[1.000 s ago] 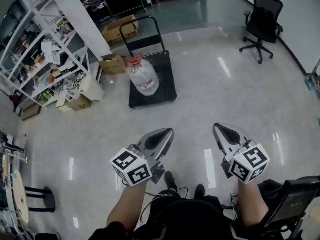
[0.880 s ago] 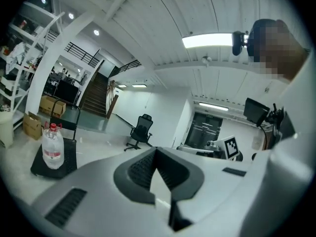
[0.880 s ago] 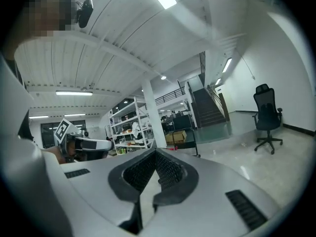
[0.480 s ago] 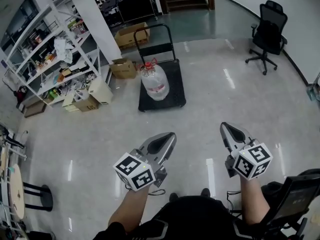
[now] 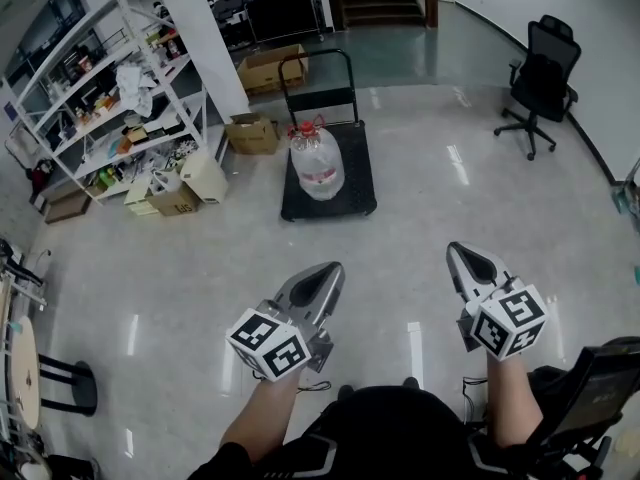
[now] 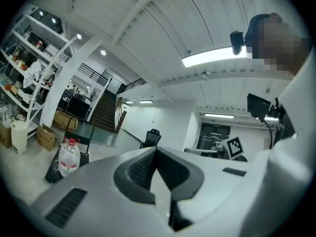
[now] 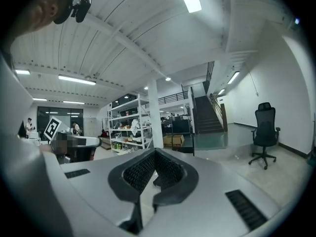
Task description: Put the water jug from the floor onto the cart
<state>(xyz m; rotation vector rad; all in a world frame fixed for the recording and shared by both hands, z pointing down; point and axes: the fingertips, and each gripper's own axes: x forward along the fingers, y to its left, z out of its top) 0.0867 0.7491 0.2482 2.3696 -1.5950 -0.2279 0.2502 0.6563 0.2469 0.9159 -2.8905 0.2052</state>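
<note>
Water jug upright on black cart, at 12 o'clock, well apart from both tools. Left gripper, right gripper: jaws pressed together, nothing held. Shelves at 10 o'clock.

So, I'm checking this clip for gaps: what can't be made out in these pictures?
Water jug label print: too small, head view.
Cart wheels: hidden under its deck, head view.
Cart's near edge: cut off by the left gripper's own body, left gripper view.
Shelf contents: too small, head view.
</note>
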